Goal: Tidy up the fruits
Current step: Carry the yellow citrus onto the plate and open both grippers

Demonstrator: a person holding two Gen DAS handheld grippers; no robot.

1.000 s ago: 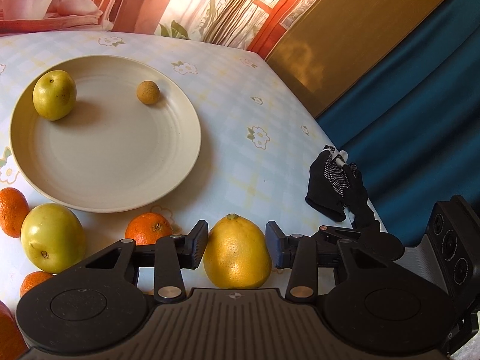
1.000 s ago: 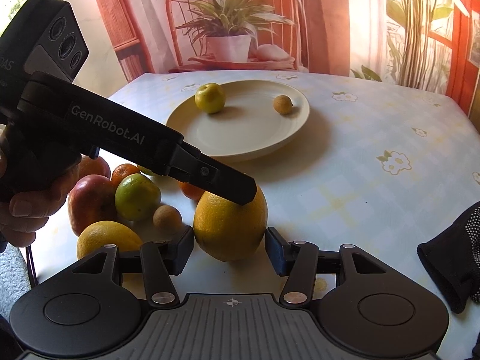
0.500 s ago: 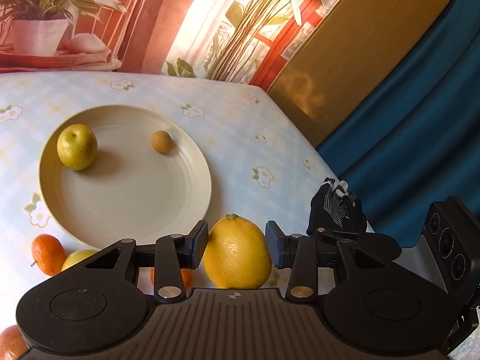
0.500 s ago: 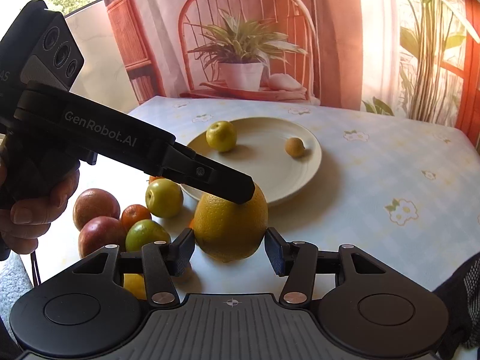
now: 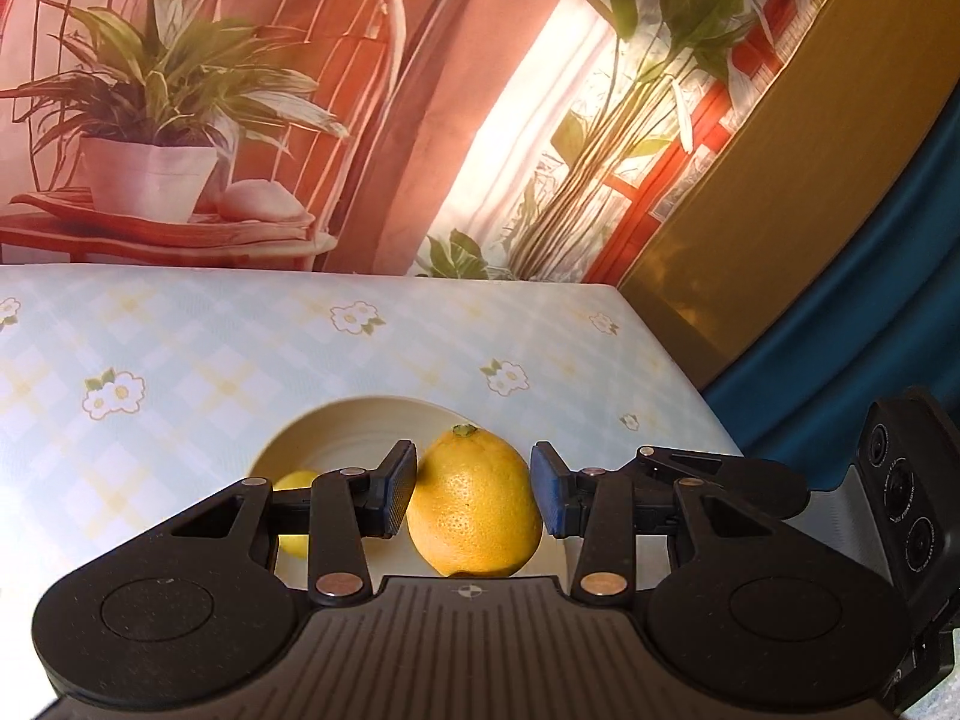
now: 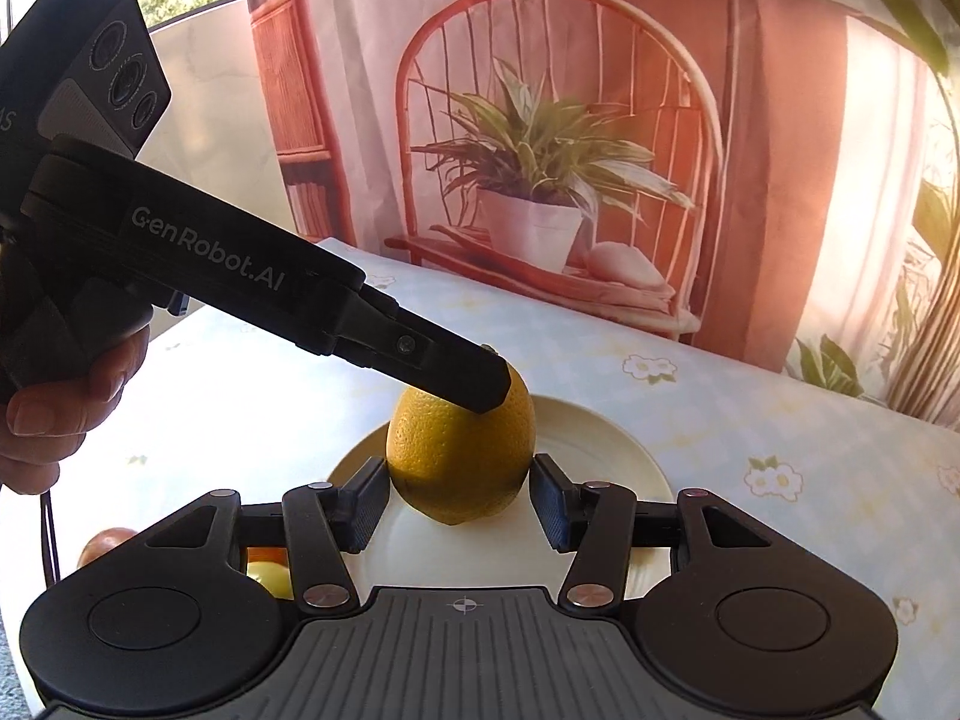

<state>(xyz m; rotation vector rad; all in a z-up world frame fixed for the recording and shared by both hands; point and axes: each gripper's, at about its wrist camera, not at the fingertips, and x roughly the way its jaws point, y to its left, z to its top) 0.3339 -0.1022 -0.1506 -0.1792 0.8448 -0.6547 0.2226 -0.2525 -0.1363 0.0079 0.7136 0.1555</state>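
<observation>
A large yellow-orange citrus fruit (image 5: 474, 510) is held between both grippers above the cream plate (image 5: 360, 420). My left gripper (image 5: 473, 495) is shut on it, pads against its two sides. In the right wrist view the same fruit (image 6: 459, 459) sits between my right gripper's (image 6: 459, 501) pads, which press its sides too. The left gripper's finger (image 6: 444, 372) crosses over the fruit's top from the left. The plate (image 6: 612, 462) lies below. A yellow-green fruit (image 5: 297, 483) on the plate is partly hidden behind the left finger.
Loose fruits peek out at the lower left of the right wrist view: a red one (image 6: 105, 543), an orange one (image 6: 264, 555) and a yellow-green one (image 6: 270, 576). The flowered tablecloth (image 5: 180, 360) stretches beyond the plate. A printed backdrop stands behind the table.
Both grippers have lifted the large citrus off the table and carried it forward over the plate. The views have tilted up, and the loose fruits and black glove have dropped out of sight.
</observation>
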